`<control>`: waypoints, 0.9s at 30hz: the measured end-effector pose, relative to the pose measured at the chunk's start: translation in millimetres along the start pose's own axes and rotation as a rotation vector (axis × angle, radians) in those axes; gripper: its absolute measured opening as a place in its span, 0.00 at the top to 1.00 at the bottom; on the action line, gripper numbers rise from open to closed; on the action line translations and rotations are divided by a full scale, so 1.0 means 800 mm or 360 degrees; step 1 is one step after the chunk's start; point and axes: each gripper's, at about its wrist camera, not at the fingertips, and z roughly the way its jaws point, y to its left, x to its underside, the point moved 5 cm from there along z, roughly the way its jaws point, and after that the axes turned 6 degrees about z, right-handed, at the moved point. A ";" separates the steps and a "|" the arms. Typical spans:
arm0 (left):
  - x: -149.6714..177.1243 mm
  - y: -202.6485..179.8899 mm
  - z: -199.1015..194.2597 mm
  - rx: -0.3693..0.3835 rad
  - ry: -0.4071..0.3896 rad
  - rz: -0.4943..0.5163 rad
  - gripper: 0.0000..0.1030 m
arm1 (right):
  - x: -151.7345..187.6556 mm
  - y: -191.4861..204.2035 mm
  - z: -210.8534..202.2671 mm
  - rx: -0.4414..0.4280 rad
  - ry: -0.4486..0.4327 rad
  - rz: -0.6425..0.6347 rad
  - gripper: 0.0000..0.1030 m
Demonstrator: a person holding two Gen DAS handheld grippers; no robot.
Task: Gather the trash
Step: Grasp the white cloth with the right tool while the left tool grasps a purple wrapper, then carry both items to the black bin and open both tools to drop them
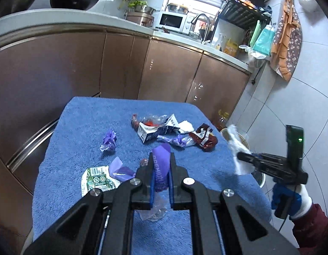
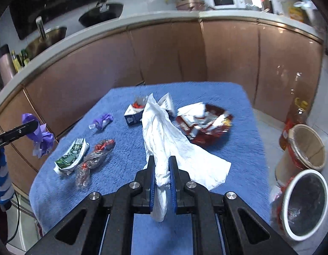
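My left gripper is shut on a purple wrapper, lifted above the blue towel-covered table. The right wrist view shows that left gripper at the far left with the purple wrapper hanging from it. My right gripper is shut on a white paper tissue that droops over the table. From the left wrist view, the right gripper is off the table's right edge, holding the tissue.
On the towel lie a green-white wrapper, a crumpled purple wrapper, a small carton, a dark red packet and clear plastic. A white-rimmed bin and a beige bin stand on the floor at the right. Brown cabinets run behind.
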 end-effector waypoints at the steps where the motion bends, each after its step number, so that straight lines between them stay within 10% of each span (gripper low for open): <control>1: -0.002 -0.005 -0.004 0.0000 -0.0008 0.0004 0.92 | 0.001 -0.002 -0.008 0.0008 -0.0020 0.0010 0.89; 15: -0.068 -0.149 -0.014 0.0203 -0.0081 0.0184 0.91 | 0.037 -0.109 -0.157 0.0290 -0.0357 0.0263 0.89; 27: -0.082 -0.350 0.163 0.0543 0.0209 0.0431 0.91 | 0.070 -0.250 -0.153 0.0500 -0.0360 0.0542 0.89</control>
